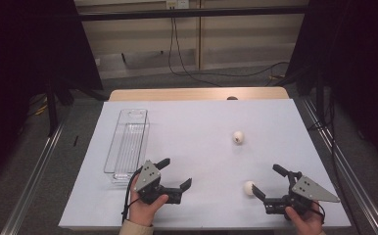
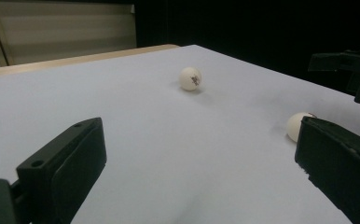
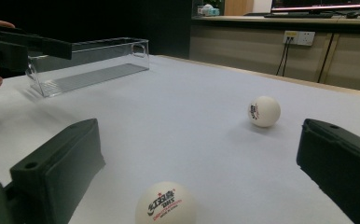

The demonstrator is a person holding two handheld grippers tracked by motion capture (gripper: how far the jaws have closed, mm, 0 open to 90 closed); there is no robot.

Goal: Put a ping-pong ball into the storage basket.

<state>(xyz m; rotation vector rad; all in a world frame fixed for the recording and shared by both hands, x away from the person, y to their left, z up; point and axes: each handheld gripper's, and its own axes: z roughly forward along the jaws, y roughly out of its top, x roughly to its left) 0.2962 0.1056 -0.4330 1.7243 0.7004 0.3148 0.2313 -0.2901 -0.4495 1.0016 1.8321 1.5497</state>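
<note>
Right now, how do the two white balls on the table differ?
The near ball lies just in front of the open right claw; the far ball lies alone mid-table. In the right gripper view the near ball's print faces up, the far ball's sideways. Both are white and free.

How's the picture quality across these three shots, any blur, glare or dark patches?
High view: dim and soft, black at both top corners, the small white ball showing only a faint shadow. Left gripper view: its own jaws are blurred and the background is black. Right gripper view: sharpest, with the print on the near white ball readable and pale reflections on the clear plastic box.
</note>
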